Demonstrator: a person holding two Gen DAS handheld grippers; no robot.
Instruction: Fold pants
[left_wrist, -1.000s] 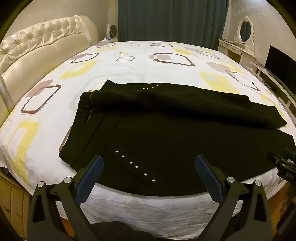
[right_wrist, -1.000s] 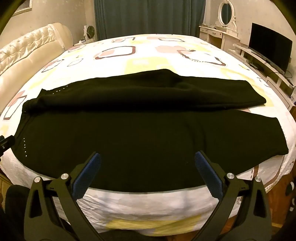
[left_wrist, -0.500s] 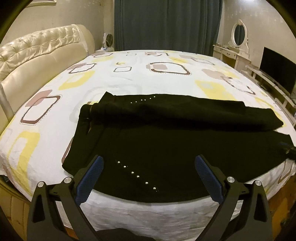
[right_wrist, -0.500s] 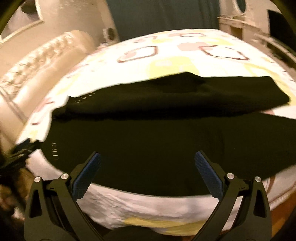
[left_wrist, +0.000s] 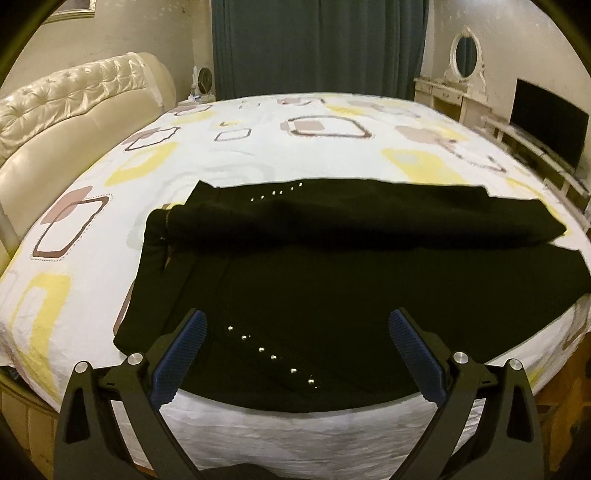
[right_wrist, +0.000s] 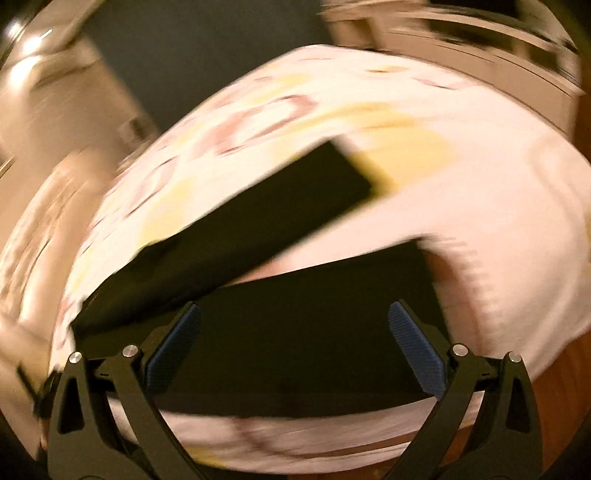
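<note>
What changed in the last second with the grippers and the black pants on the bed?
The right gripper swung fast toward the leg ends, blurring its view. The left gripper rose and drew back slightly. Both stayed open and empty. The pants stayed flat on the bed.

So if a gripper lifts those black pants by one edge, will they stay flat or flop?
Probably flop: the pants lie limp, one leg already folded over. Likely light, since they barely dent the bed. The small studs shouldn't stiffen them much.

One pair of pants (left_wrist: 332, 280), one bed (left_wrist: 258, 155), two tongs (left_wrist: 295, 332).
</note>
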